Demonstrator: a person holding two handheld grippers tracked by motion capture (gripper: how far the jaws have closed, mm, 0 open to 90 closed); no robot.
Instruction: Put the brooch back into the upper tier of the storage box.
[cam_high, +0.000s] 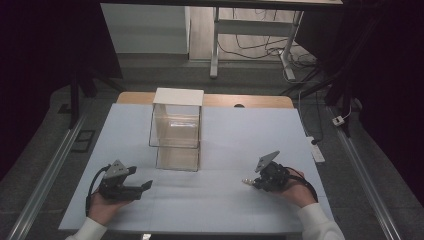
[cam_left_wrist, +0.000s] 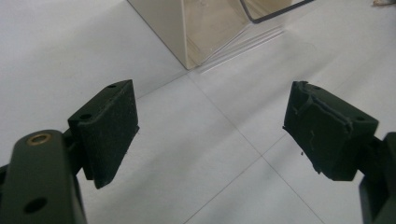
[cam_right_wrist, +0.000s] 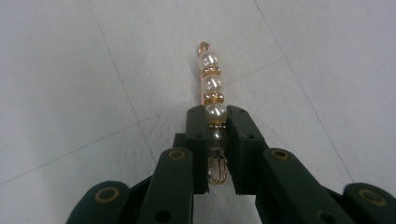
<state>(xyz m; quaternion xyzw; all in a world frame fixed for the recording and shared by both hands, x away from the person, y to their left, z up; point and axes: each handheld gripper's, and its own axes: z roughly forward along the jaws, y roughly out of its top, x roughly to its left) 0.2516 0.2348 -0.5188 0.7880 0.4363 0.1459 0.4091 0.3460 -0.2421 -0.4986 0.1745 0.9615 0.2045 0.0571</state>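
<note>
Pearl hair clip (cam_right_wrist: 211, 88) is already in the grip of the right gripper (cam_right_wrist: 216, 133): its two black fingers (cam_right_wrist: 196, 140) are clamped on the near end of the clip, one pearl squeezed between the pads and a gold wire loop poking out behind them. Three more pearls, spaced by gold rings, stick out in front, pointing away over the pale tabletop (cam_right_wrist: 70, 70). From the high view the same clip (cam_high: 247, 181) shows as a small pale tip jutting left from the right gripper (cam_high: 256, 183), low over the tabletop (cam_high: 225, 135) on the person's right, well apart from the clear box (cam_high: 176, 131).

That box stands near the middle of the tabletop, transparent walls, with a white panel along its far top edge; nothing can be made out inside it. The left gripper (cam_high: 146, 185) rests low at the person's left, near the box's front corner, and its fingers (cam_left_wrist: 109, 126) stand wide apart with only bare tabletop between them.

So the pick-up looks done, or just about. What seems left, as a judgement, is the carry: lift the clip, bring it across to the box and set it down in or by it. Whether the left gripper has a part to play, such as steadying the box, cannot be told from here.
</note>
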